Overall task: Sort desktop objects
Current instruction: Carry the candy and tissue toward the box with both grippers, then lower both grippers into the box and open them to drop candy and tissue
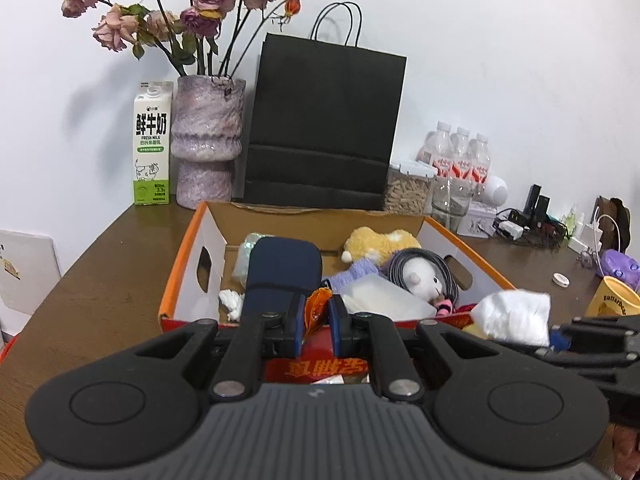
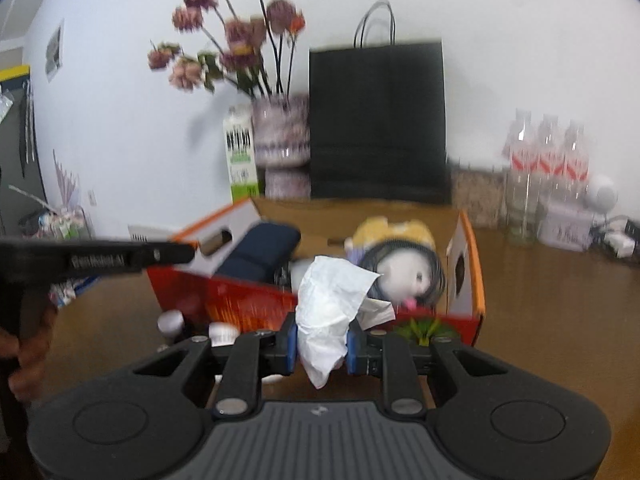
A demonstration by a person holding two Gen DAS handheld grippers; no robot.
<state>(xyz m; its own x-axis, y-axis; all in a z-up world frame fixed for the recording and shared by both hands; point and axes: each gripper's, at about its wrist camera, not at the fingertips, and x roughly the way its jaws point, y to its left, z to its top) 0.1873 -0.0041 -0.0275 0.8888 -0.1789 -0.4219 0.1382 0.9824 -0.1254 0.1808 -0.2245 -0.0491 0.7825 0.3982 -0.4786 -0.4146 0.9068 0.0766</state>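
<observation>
Both grippers are loaded as I read it: my left gripper (image 1: pixel 316 316) has its fingers nearly together, pinching a small orange wrapper (image 1: pixel 316 306), and my right gripper (image 2: pixel 322 346) is closed almost as far on a crumpled white tissue (image 2: pixel 332 304) that stands up between the blue pads and droops below them. Each piece hangs just short of the near wall of the orange cardboard box (image 1: pixel 178 276), which sits in the middle of the brown table (image 1: pixel 100 280) and already holds a dark blue pouch (image 1: pixel 282 272), a yellow plush toy (image 1: pixel 380 244) and a white plush toy ringed by a coiled cable (image 1: pixel 424 276). My job now, I judge, is to carry both scraps to wherever they belong, perhaps over that near wall. I would lift enough to clear the rim, keep the two grippers apart so they do not knock, and let go only once each piece is fully past the edge, since tissue clings and drifts.
</observation>
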